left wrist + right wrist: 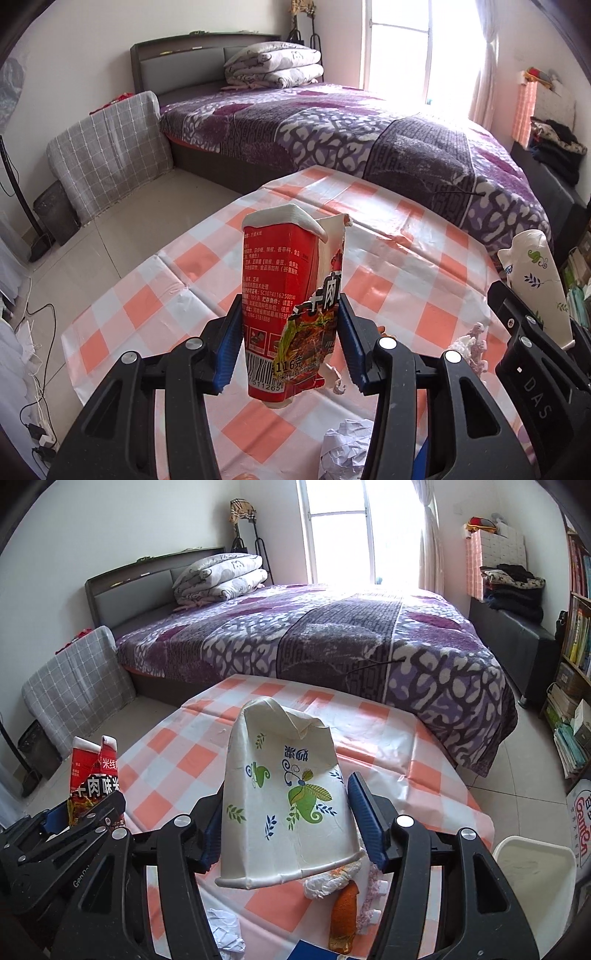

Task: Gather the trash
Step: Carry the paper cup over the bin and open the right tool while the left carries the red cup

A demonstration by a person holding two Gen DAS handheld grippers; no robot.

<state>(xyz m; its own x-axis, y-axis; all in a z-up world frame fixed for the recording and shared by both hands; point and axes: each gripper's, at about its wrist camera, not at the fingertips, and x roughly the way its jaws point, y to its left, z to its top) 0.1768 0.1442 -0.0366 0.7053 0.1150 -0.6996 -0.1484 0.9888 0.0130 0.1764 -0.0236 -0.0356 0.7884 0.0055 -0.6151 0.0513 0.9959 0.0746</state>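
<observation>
Two bits of trash are already up off the table [424,738]: the red carton [284,314] stands upright, clamped in the left gripper [290,339], and the crushed paper cup [284,801] sits rim-down, pinched by the right gripper [284,823]. The white bin [535,871] sits low on the right, nearest the right gripper, so I'd guess the cup goes first.
</observation>
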